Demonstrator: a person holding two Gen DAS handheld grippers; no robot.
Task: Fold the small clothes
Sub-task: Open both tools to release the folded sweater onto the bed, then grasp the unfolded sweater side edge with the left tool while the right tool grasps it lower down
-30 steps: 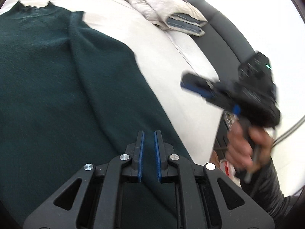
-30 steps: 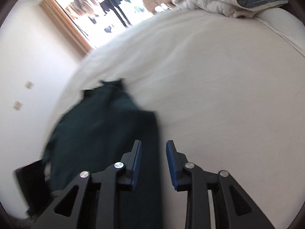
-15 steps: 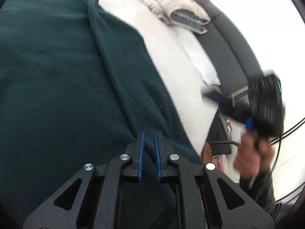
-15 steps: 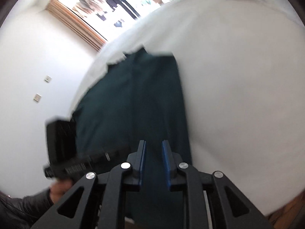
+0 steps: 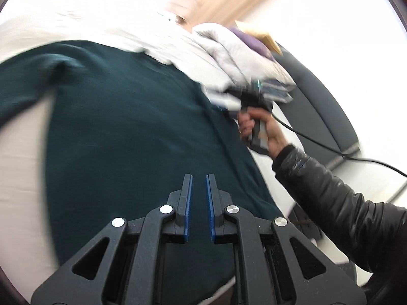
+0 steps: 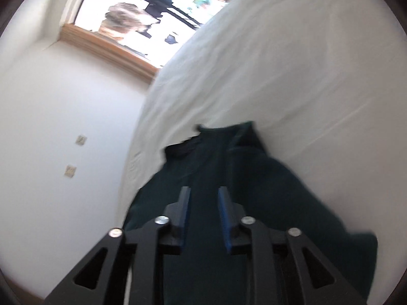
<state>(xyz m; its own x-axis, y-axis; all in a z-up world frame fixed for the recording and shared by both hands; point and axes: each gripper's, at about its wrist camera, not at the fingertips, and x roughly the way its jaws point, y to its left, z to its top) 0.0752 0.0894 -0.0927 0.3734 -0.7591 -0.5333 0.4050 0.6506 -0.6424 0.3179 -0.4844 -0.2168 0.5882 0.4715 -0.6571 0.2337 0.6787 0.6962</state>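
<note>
A dark green knit garment [image 5: 132,132] lies spread on the white bed [image 5: 20,157]; it also shows in the right wrist view [image 6: 229,167]. My left gripper [image 5: 199,178] hovers over the garment's near part, its jaws a narrow gap apart and empty. My right gripper [image 6: 202,190] is open and empty above the garment. In the left wrist view it [image 5: 226,103] shows blurred at the garment's far right edge, held by a hand.
A folded pale quilt [image 5: 236,61] lies at the far right of the bed [image 6: 292,71], beside a dark headboard [image 5: 320,111]. A cable [image 5: 330,152] trails from the right gripper. A window [image 6: 152,12] and white wall [image 6: 63,114] lie beyond the bed's left side.
My right gripper has moved up along the garment's right edge toward the quilt and its jaws have opened wider. My left gripper's view has swung up, showing more of the garment.
</note>
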